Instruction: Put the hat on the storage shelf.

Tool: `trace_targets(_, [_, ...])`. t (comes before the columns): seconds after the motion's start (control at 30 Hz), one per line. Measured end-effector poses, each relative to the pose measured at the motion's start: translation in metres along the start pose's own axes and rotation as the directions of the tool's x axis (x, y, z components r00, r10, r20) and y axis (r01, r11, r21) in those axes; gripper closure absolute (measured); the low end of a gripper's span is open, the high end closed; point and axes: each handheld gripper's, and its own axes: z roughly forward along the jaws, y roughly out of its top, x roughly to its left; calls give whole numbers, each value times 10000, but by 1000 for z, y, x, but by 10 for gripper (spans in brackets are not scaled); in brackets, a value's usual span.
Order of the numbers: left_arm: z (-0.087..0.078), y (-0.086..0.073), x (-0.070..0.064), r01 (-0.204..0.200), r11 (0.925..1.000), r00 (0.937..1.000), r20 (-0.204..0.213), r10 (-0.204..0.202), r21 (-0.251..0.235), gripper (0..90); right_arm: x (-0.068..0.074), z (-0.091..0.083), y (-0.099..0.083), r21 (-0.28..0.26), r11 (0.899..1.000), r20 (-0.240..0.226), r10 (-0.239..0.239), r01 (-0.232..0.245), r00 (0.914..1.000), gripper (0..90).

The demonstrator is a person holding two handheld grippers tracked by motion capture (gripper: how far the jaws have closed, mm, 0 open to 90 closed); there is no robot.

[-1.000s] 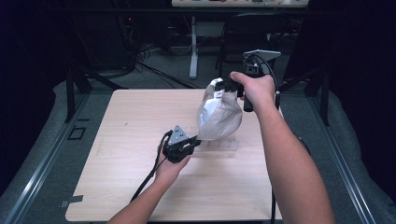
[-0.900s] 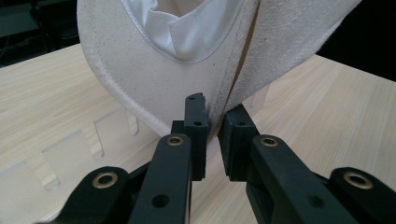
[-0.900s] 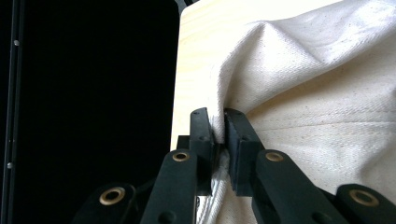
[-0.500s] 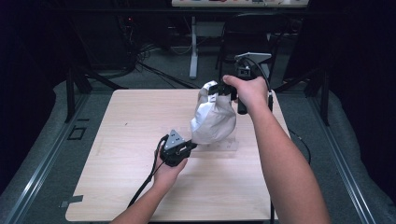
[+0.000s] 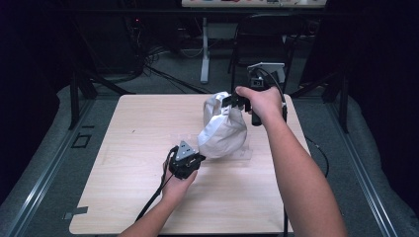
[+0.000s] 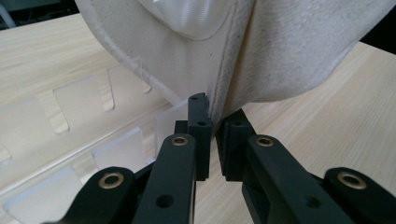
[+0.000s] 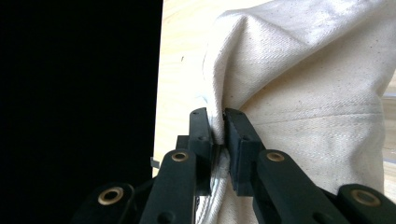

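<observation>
My right gripper [image 7: 217, 128] is clamped on a fold of the bag [image 7: 317, 93], cloth pinched tight between both jaws, with a cord or seam bunched just below the pads. In the high view that gripper [image 5: 236, 102] is raised above the far right part of the table [image 5: 123, 197], and the bag [image 5: 223, 131] hangs down from it, pale canvas, ballooned out.

My left gripper [image 6: 214, 126] is down low at the bag's bottom edge [image 6: 219, 79]. Its 2 jaws stand nearly together with a thin seam of cloth between them, so I read it as gripping the hem. From above, the left gripper [image 5: 187, 160] sits just beside the bag's lower left side, near the table's middle.

Under the bag lies a clear slotted tray [image 6: 70, 116], flat on the wood. In the high view the tray [image 5: 242, 154] peeks out to the right of the bag, which rests on or just above it; I cannot tell whether they touch.

My read: I am holding the bag at 2 points, top and bottom, probably to spread or upend it over the tray. Next move, I judge, calls for both grips kept firm while I draw the 2 ends apart, slowly, since the left hold on that thin hem could slip.
</observation>
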Motion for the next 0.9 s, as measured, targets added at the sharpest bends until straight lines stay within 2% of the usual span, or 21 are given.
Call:
trace_targets(0.1, [0,-2,2,125,9999,9999,65,-125,3,853,-2,3,0,18,10000,41,32,-32,10000,817])
trace_targets(0.17, [2,-7,2,277,9993,9996,51,-278,246,853,-4,5,0,39,10000,116,72,-72,9999,815])
trace_targets(0.23, [3,-14,3,308,9992,9994,123,-311,258,853,-6,8,-2,227,9997,494,43,-54,9988,819])
trace_targets(0.3, [3,-13,2,258,9993,9997,43,-259,277,853,-7,8,-2,266,9996,356,75,-85,9993,819])
trace_targets(0.37, [4,-13,0,104,9997,9999,-91,-102,212,852,-8,8,-1,169,9998,460,39,-47,9989,818])
trace_targets(0.57, [3,-13,0,295,9995,9995,-140,-293,143,834,-8,8,-1,130,9998,447,142,-148,9989,794])
trace_targets(0.7, [1,-13,-2,233,9993,9997,9,-233,291,751,-11,5,-2,104,9999,462,43,-47,9989,768])
trace_targets(0.8, [-2,-15,-3,236,9994,9997,-23,-236,255,725,-13,-1,-3,-158,9998,356,-78,84,9993,736])
trace_targets(0.9, [-7,-16,-2,297,9992,9996,19,-297,273,640,-14,-11,-6,-135,9995,416,-269,275,9988,715])
